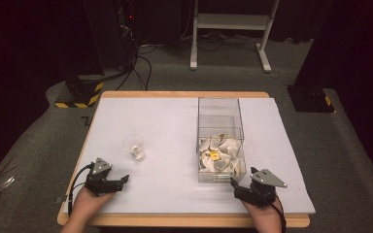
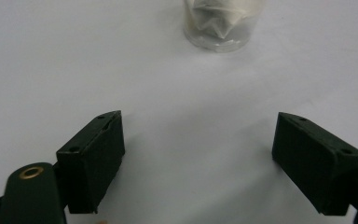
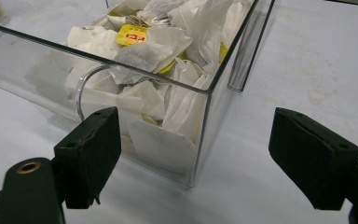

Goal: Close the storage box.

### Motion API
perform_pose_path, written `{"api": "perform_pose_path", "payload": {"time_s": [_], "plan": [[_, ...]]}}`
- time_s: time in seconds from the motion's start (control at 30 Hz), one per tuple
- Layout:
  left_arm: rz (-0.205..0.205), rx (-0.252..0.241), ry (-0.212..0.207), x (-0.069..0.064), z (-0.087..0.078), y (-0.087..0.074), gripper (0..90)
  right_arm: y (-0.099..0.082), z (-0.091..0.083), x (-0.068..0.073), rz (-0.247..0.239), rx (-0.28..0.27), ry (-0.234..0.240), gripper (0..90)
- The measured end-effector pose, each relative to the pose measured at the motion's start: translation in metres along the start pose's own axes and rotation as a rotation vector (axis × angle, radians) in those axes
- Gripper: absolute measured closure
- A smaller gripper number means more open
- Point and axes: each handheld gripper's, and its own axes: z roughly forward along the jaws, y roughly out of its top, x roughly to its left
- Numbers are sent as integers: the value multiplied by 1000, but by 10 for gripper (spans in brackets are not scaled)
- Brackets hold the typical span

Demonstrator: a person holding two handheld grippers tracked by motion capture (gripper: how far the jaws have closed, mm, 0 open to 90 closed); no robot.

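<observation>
Two grippers are held with jaws spread, empty: left gripper at lower left below the plastic cup, right gripper at lower right against the clear bin of tea bags.

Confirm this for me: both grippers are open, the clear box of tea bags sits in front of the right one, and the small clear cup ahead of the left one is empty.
One detail is wrong: the cup is not empty. The left gripper view shows something white and folded inside it, apparently a tea bag. The rest stands: the left gripper and right gripper are open, and the clear box of tea bags sits before the right one.
</observation>
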Motion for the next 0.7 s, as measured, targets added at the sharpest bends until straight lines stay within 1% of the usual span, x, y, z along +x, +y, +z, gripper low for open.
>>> {"api": "perform_pose_path", "payload": {"time_s": [0.17,0.23,0.4,0.5,0.7], "plan": [[0,2,-6,1,0,0,168,0,2,-1,7,-7,-3,169],[3,-1,1,0,0,0,171,0,3,-2,4,-10,-9,169],[3,-1,1,0,0,0,171,1,5,-4,1,-18,-18,169],[8,0,3,0,0,0,171,1,7,-6,9,-20,-19,167],[8,-1,4,0,0,-1,171,3,11,-9,7,-30,-31,158]]}}
